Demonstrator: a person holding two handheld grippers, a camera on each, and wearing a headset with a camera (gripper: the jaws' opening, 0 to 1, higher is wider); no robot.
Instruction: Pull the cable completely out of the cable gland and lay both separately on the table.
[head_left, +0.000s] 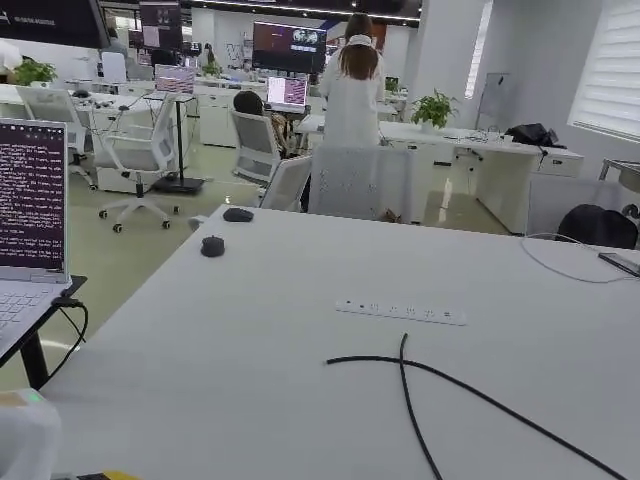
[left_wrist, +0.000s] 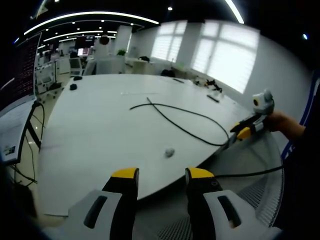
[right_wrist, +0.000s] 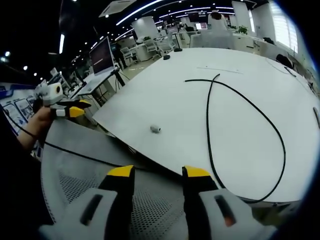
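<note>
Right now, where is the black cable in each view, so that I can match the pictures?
Head view: cable crosses itself low centre, then runs to the lower right.
Left gripper view: cable in the middle, looping right.
Right gripper view: cable upper right, looping down.
Shared landmark: white power strip just beyond the crossing.

**Op:** what sort of place am I in, env-wise?

**Eng:** Open-plan office. Past your white table you've got rows of white desks, swivel chairs, desktop monitors and a big wall screen.

**Op:** anything else backing that?

**Eng:** Yep. Laptop w/ terminal text on your left. Mouse + pwr strip on your table. Potted plants, window blinds on your right, strip lights in the ceiling. One person standing among the desks in the bkgd.
</note>
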